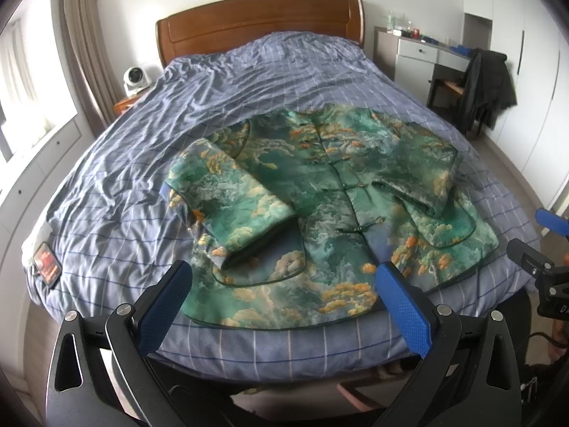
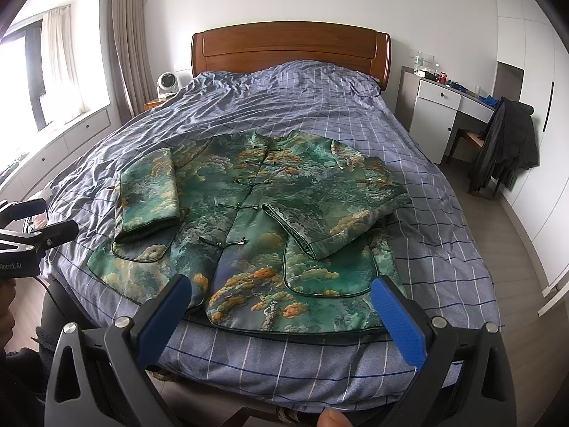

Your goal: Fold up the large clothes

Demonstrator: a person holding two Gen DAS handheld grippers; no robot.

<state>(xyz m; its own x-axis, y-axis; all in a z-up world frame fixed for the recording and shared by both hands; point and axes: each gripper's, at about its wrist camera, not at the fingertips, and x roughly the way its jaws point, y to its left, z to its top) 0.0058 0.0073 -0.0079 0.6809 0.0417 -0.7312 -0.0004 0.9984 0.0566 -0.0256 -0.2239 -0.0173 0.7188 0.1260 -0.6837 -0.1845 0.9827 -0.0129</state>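
A green patterned jacket with orange clouds lies front up on the bed, buttons closed, hem toward me. Both sleeves are folded in over the body; the left sleeve and the right sleeve rest on the front. The jacket shows in the right wrist view too. My left gripper is open and empty, above the hem at the near bed edge. My right gripper is open and empty, also above the hem. Each gripper shows at the edge of the other view.
The bed has a blue checked duvet and a wooden headboard. A phone lies at the near left corner. A fan stands on the nightstand; a desk and a chair with a dark coat stand on the right.
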